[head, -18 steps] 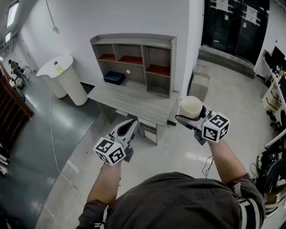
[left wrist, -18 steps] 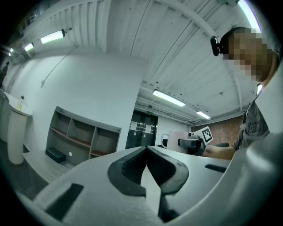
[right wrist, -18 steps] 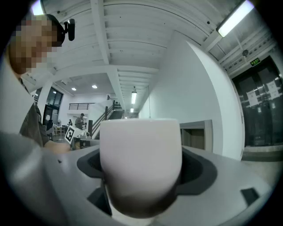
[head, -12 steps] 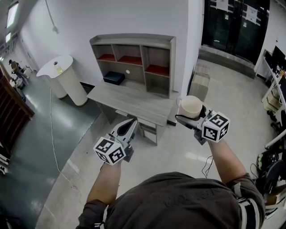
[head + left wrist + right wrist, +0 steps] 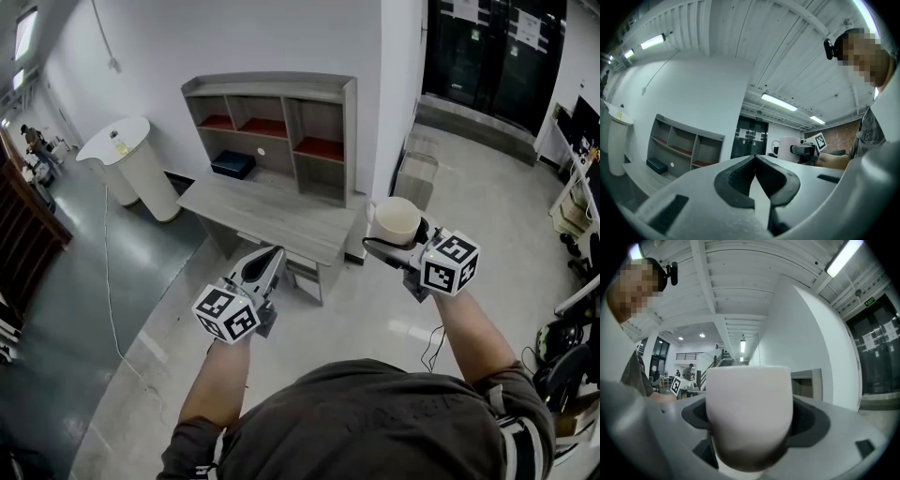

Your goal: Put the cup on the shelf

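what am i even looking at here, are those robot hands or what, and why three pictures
No robot: a person holds a two-finger gripping tool in each hand; the marker cubes are part of the tools. The head view is from a camera on the person's head, looking down at both arms. The other two are from cameras riding on each tool, looking along it. The left gripper is shut and empty; its fingers meet in its own view. The right gripper is clamped on a white cup, which fills the right gripper view. Ahead stands a grey desk carrying a shelf unit, with a black box on the desktop under its left compartments. The cup is not yet on the shelf.
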The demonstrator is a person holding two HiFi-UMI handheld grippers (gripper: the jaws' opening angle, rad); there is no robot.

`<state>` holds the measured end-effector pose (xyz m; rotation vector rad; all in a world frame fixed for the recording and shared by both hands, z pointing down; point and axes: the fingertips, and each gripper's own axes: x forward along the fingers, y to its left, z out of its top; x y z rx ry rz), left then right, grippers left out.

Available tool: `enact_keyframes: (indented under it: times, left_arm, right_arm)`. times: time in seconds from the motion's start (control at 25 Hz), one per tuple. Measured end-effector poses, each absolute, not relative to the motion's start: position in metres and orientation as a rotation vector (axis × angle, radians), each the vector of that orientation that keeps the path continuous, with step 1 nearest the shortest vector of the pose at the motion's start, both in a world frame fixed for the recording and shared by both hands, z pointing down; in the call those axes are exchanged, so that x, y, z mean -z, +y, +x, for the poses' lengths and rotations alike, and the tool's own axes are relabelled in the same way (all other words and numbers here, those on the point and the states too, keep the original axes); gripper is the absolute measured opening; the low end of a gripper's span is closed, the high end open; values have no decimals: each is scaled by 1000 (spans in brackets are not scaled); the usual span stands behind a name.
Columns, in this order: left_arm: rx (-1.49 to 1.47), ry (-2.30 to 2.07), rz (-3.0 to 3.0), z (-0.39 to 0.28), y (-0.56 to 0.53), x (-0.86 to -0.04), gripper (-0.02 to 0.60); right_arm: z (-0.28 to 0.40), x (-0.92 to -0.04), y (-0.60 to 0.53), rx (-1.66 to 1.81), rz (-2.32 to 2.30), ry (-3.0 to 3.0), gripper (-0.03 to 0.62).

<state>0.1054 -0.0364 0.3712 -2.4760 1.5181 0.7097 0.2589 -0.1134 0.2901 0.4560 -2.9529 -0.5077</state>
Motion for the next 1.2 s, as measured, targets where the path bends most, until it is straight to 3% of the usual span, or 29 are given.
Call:
enact_keyframes:
  times: [0.32, 0.56, 0.8, 1.2]
  left_arm:
    - [-718, 1518, -2459, 156, -62, -352, 6]
    - [-700, 1494, -2486, 159, -92, -346, 5]
    - [-712, 1438, -2508, 105, -144, -347, 5]
    - [-654, 1243, -2560, -48, -261, -301, 5]
  right_arm:
    - [296, -277, -138, 526, 422, -2928, 449]
    - [287, -271, -166, 510, 415, -2935, 449]
    - [234, -274, -217, 496, 459, -2935, 449]
    - [88, -233, -317, 556, 626, -2957, 449]
